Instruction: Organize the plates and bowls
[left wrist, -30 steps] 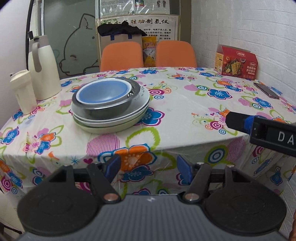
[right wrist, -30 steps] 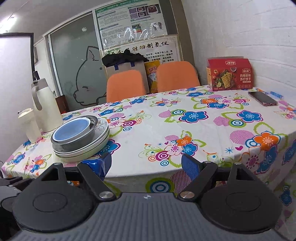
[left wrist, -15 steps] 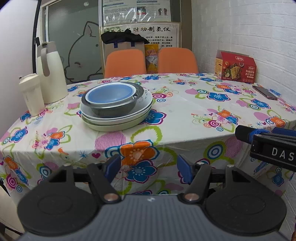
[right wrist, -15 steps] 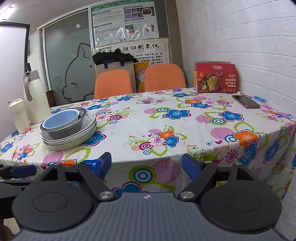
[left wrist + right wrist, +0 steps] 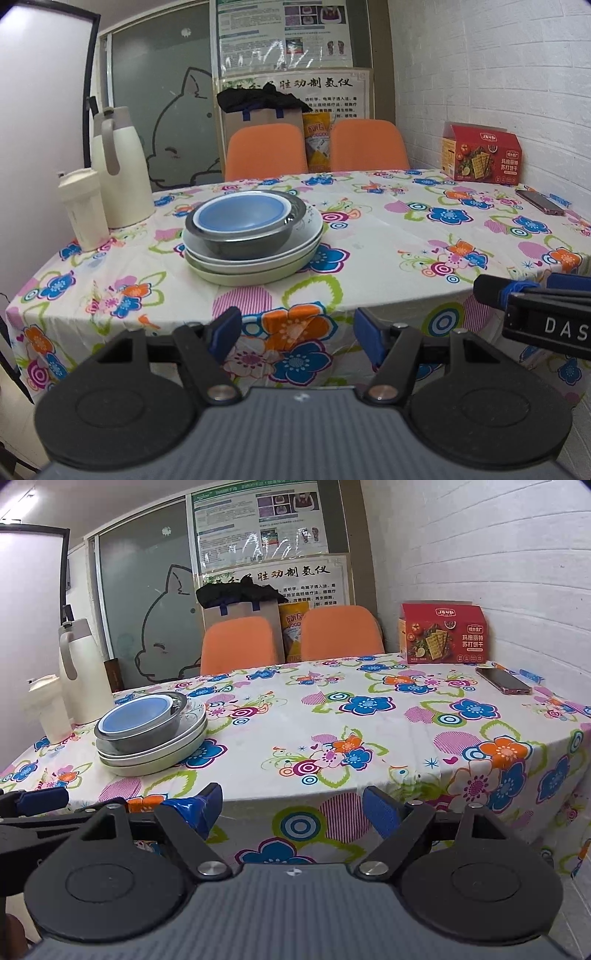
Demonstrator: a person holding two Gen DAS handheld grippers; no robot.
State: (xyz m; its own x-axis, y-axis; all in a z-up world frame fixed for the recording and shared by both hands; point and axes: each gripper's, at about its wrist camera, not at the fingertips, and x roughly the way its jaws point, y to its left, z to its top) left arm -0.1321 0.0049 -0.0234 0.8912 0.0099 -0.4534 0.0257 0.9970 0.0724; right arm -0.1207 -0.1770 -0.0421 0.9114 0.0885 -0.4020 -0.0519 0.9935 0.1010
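Blue bowl [image 5: 242, 214] nested in steel bowl [image 5: 255, 242] atop seemingly two plates [image 5: 255, 271], left gripper [image 5: 295, 334] and right gripper [image 5: 293, 806] both spread, empty

Both tongs [image 5: 295, 334] [image 5: 295, 812] open, empty

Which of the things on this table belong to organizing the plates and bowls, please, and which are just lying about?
Belong to the job:
blue bowl
metal bowl
stacked plates

Just lying about:
white jug
cream cup
cracker box
phone
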